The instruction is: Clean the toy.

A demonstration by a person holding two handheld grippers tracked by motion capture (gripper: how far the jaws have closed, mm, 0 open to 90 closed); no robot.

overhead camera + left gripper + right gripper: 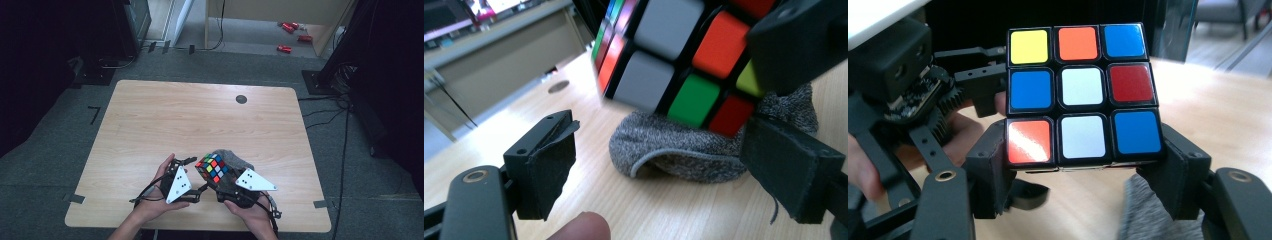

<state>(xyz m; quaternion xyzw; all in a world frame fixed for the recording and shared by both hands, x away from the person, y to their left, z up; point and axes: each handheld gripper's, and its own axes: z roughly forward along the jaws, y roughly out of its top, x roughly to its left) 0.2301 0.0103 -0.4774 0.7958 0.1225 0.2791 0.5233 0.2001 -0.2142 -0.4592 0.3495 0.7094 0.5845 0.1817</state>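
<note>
Cube [1082, 95], scrambled, sits pinched between the right gripper [1083, 165] jaws above a grey sock [704, 145], left gripper [186, 175] spread at nine o'clock.

The light wooden table [150, 120] stands on grey carpet [60, 150], a round dark grommet [241, 99] near its far edge. Beyond the table, a pale wooden desk [260, 12] stands over lighter floor, with red objects [291, 35] lying beneath it. Dark equipment [130, 25] rises beyond the table's far left corner; black cables [345, 125] trail along its right side.
</note>
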